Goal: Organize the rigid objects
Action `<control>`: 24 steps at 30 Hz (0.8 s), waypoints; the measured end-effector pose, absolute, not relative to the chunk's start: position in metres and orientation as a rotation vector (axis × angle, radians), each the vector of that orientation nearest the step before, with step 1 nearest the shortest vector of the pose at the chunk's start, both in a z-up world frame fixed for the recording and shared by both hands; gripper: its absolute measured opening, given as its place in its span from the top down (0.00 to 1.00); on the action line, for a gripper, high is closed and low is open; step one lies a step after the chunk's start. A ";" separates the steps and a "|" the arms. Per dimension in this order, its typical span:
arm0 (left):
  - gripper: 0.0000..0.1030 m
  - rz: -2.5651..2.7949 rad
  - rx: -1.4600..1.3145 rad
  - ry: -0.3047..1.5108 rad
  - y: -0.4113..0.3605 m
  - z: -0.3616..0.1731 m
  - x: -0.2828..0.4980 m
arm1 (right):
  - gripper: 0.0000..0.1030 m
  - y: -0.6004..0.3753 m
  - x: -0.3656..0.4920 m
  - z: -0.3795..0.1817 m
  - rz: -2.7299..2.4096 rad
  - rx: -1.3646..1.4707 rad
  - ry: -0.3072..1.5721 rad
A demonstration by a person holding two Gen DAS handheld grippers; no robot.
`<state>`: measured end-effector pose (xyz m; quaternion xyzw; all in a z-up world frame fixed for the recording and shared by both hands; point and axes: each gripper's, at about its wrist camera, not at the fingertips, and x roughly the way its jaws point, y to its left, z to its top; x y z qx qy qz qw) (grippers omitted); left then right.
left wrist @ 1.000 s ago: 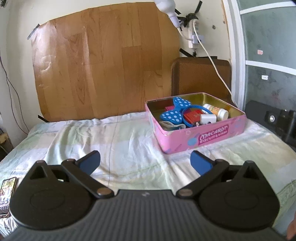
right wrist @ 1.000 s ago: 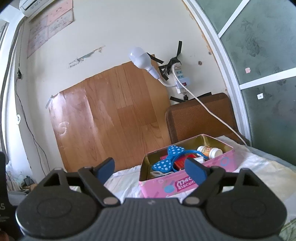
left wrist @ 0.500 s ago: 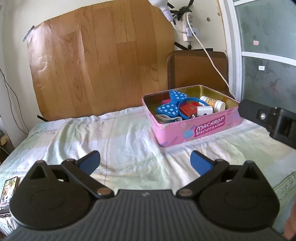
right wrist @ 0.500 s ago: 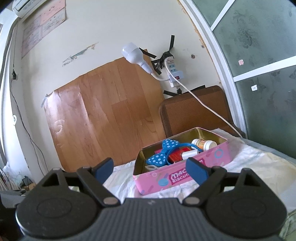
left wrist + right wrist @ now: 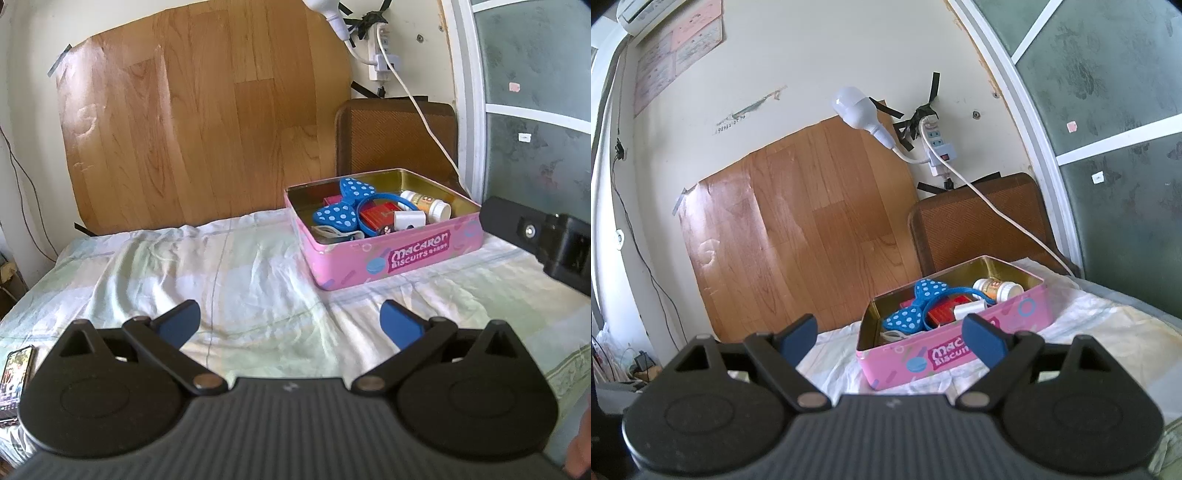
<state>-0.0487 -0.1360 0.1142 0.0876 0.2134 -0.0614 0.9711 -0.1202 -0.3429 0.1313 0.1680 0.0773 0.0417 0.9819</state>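
A pink biscuit tin (image 5: 399, 254) sits open on the bed, far right; it also shows in the right wrist view (image 5: 960, 354). Inside lie a blue polka-dot bow headband (image 5: 343, 206), a red box (image 5: 380, 216), a white pill bottle (image 5: 428, 203) and a small white block (image 5: 408, 219). My left gripper (image 5: 290, 325) is open and empty, low over the sheet, short of the tin. My right gripper (image 5: 890, 338) is open and empty, just in front of the tin; its black body (image 5: 546, 240) shows at the right of the left wrist view.
The bed has a pale green and white sheet (image 5: 229, 280). A phone (image 5: 14, 380) lies at its near left edge. A wood-pattern board (image 5: 207, 122), a brown chair back (image 5: 395, 136), a hanging cable (image 5: 424, 114) and a bulb (image 5: 853, 110) stand behind. A glass door (image 5: 535, 110) is at the right.
The right gripper has moved in beside the tin and now shows at the right of the left wrist view. Both cameras shifted slightly. Both grippers stay open and empty.
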 end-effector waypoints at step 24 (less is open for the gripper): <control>0.00 -0.131 0.172 0.471 -0.136 0.106 -0.045 | 0.13 -0.341 -0.122 0.130 0.083 0.322 0.146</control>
